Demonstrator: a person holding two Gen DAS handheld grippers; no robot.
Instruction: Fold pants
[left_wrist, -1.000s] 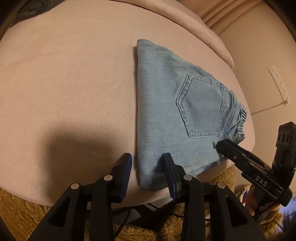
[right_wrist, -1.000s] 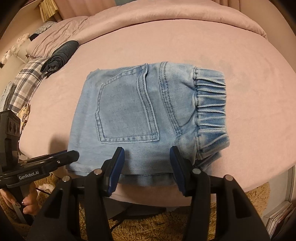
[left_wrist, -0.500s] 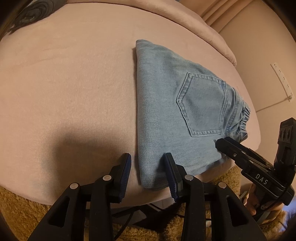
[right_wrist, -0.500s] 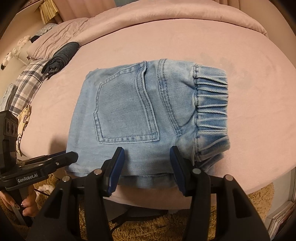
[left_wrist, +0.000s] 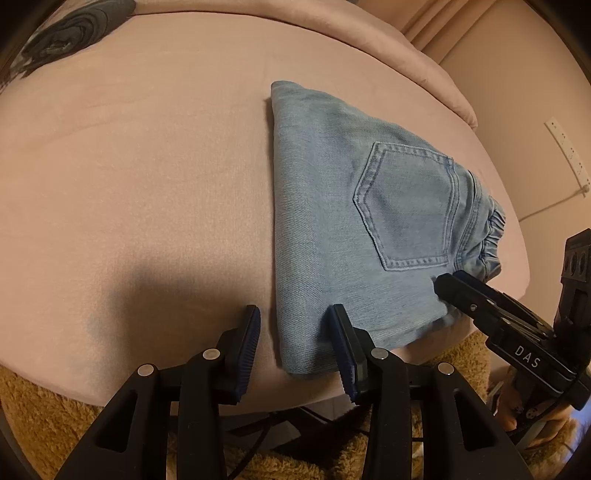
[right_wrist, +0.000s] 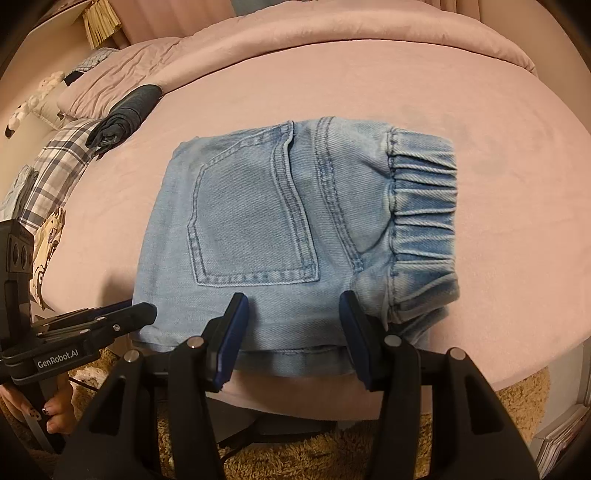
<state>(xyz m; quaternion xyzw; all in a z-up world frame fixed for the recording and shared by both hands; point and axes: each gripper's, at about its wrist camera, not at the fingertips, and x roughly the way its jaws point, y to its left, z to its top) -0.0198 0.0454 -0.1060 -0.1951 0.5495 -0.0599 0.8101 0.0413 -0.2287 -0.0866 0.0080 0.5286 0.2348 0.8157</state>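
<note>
Two views are given. From the left wrist, the folded jeans (left_wrist: 343, 236) are seen lying on the pink bed (left_wrist: 140, 155) close to its near edge, back pocket (left_wrist: 406, 210) up, elastic waistband (left_wrist: 493, 236) toward the right edge. The left gripper (left_wrist: 295, 336) is held over the near left corner of the jeans with its jaws partly apart; the corner lies between the blue pads (left_wrist: 249, 339), but no pad is seen pressing on the cloth, and nothing is gripped. The right gripper (left_wrist: 448, 286) is seen at the right, its tips over the near edge of the jeans below the pocket. A dark rolled garment (left_wrist: 70, 33) lies at the far left corner of the bed.

From the right wrist, the jeans (right_wrist: 295, 229) are seen square-on, with the waistband (right_wrist: 421, 218) to the right and the pocket (right_wrist: 251, 221) left of centre. The right gripper (right_wrist: 291, 343) stands partly open astride the near edge of the jeans; whether its pads touch the denim cannot be told, and no fold is pinched. The left gripper (right_wrist: 147, 312) is seen beside the near left corner, held by a hand (right_wrist: 40, 413). A plaid cloth (right_wrist: 55, 162) and the dark roll (right_wrist: 122, 118) lie near the bed's far left edge.
</note>
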